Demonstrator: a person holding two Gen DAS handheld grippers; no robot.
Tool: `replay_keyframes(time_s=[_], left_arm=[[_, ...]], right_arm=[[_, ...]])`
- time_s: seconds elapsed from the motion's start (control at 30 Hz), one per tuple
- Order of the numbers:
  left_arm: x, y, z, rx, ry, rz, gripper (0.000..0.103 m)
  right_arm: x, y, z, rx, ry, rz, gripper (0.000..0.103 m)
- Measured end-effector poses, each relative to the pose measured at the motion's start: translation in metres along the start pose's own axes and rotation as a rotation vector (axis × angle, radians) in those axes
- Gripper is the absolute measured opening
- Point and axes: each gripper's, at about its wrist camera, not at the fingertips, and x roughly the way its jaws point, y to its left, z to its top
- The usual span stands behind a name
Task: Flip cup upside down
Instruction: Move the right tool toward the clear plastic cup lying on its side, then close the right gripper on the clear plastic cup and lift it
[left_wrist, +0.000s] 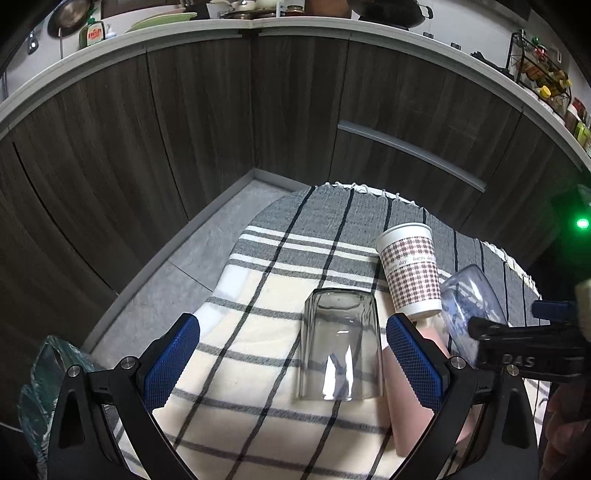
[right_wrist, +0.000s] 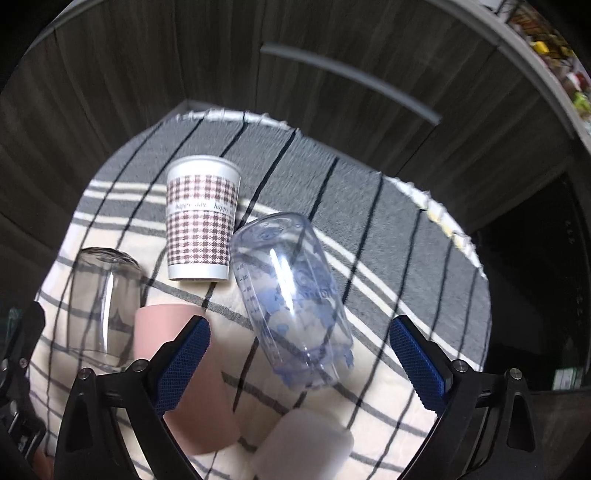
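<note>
The clear plastic cup (right_wrist: 291, 295) lies tilted on the plaid cloth (right_wrist: 388, 229), right of the paper cup (right_wrist: 201, 221). It sits between the wide-open, empty fingers of the right gripper (right_wrist: 300, 325), touching neither. Its long axis runs along the fingers, closed base pointing away and mouth toward the camera. The left gripper (left_wrist: 291, 325), also open and empty, faces the glass tumbler (left_wrist: 340, 343), so the right is nearer.

On the tablecloth (right_wrist: 369, 229): glass tumbler (right_wrist: 105, 306) left, paper cup (right_wrist: 201, 229) behind, plastic measuring cup (right_wrist: 291, 306) right, pink cup (right_wrist: 192, 391) in front.
</note>
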Motion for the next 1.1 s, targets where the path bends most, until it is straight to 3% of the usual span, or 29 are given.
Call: replay_keyframes(time_s=[0.13, 0.37, 0.5, 0.83, 1.1], left_arm=[[0.007, -0.001, -0.001, -0.019, 0.005, 0.004, 0.103], [0.023, -0.006, -0.006, -0.006, 0.043, 0.005, 0.103], [0.024, -0.008, -0.008, -0.004, 0.041, 0.008, 0.103], [0.008, -0.003, -0.004, 0.012, 0.012, -0.010, 0.103], [-0.036, 0.013, -0.001, 0.024, -0.054, -0.090, 0.103]], right_arm=[[0.023, 0.005, 0.014, -0.046, 0.051, -0.004, 0.098], [0.065, 0.008, 0.024, -0.072, 0.162, 0.009, 0.087], [0.072, 0.002, 0.024, -0.045, 0.164, 0.035, 0.078], [0.057, -0.006, 0.020, -0.002, 0.132, 0.058, 0.077], [-0.007, -0.018, 0.007, 0.114, 0.044, 0.061, 0.077]])
